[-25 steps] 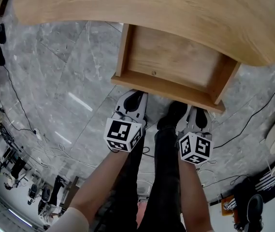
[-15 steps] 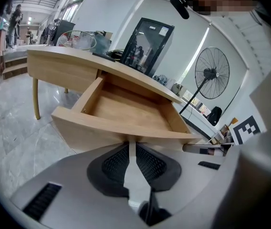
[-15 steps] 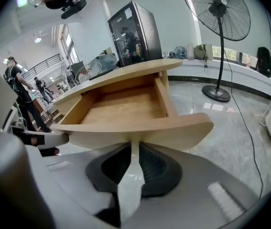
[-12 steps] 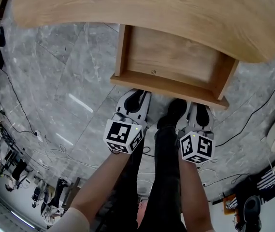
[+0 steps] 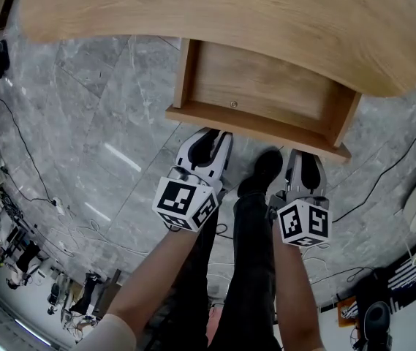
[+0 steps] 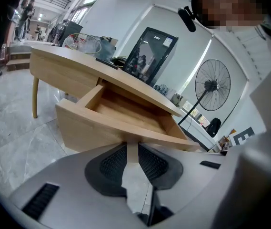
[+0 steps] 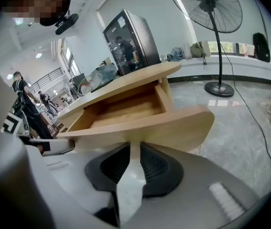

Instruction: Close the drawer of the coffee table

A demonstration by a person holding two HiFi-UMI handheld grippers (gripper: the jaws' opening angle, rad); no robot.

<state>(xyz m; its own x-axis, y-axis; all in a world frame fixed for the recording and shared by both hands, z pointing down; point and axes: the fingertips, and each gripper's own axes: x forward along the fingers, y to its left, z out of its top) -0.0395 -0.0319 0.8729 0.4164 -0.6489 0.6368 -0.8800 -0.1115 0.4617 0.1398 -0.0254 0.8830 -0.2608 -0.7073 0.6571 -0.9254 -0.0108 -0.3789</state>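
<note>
The light wooden coffee table [image 5: 215,9] fills the top of the head view, with its drawer [image 5: 262,86] pulled out and nothing inside. The drawer's front panel [image 5: 255,128] faces me. My left gripper [image 5: 209,136] is shut, and its tips sit right against the left part of the panel [image 6: 90,128]. My right gripper [image 5: 304,159] is also shut, with its tips at the right part of the panel [image 7: 166,128]. In each gripper view the dark pads [image 6: 111,163] [image 7: 116,163] stand almost together with nothing between them.
The person's leg in black trousers and a black shoe [image 5: 260,172] stands between the two grippers. Cables [image 5: 383,174] trail over the grey marble floor. A standing fan [image 7: 216,42] is off to the right, and a dark cabinet and clutter [image 6: 149,56] are on the table.
The drawer front has shifted slightly toward the table. Both grippers have moved forward with it and stayed shut.
</note>
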